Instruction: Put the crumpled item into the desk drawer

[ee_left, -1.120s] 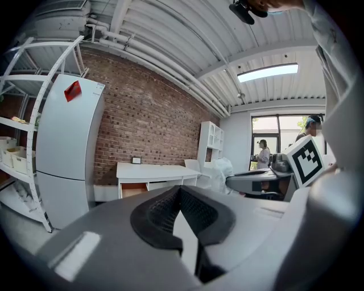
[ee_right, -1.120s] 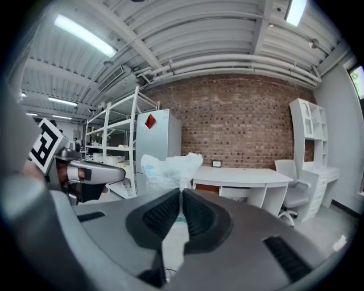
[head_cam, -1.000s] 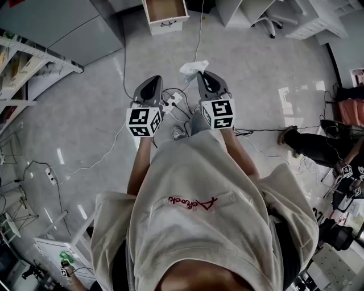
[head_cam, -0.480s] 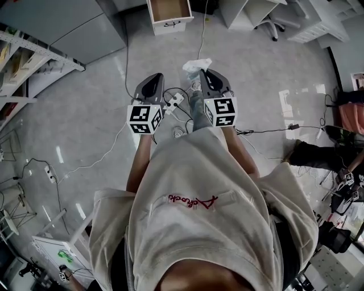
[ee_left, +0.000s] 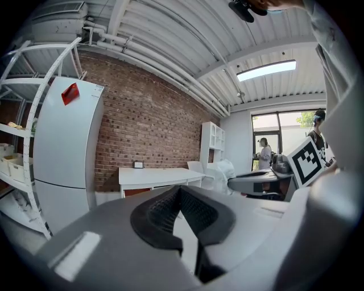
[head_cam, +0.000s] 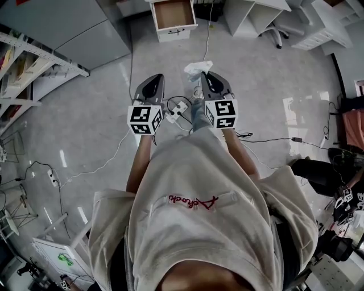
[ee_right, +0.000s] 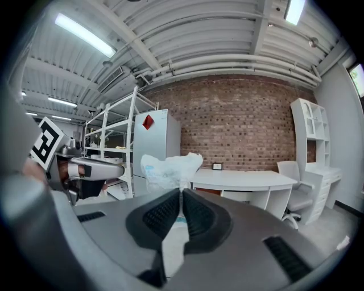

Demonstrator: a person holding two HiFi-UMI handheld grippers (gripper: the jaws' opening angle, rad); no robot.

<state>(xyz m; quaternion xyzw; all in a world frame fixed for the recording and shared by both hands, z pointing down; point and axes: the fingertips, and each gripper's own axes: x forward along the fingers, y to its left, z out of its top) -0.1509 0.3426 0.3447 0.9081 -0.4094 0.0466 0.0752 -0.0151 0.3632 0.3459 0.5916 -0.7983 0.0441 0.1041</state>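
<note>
The crumpled item point(head_cam: 197, 69) is a white wad of plastic or paper, pinched at the tip of my right gripper point(head_cam: 206, 76), which is shut on it. In the right gripper view the crumpled item point(ee_right: 168, 168) sticks up above the closed jaws of the right gripper point(ee_right: 181, 194). My left gripper point(head_cam: 152, 83) is held level beside it, shut and empty; in its own view the left gripper point(ee_left: 178, 193) has its jaws together. The open desk drawer point(head_cam: 175, 16) lies ahead at the top of the head view, with its wooden bottom showing.
Cables and a power strip point(head_cam: 177, 108) trail over the glossy floor below the grippers. A grey cabinet point(head_cam: 74, 31) and a shelf rack point(head_cam: 34, 68) stand at the left. A white desk point(ee_right: 250, 183) and an office chair point(head_cam: 278, 28) are ahead on the right. A person's legs point(head_cam: 324, 170) show at the right edge.
I have walked forward: the drawer has come lower in the head view and nearer. Both grippers keep their pose, and the right one still holds the crumpled item.
</note>
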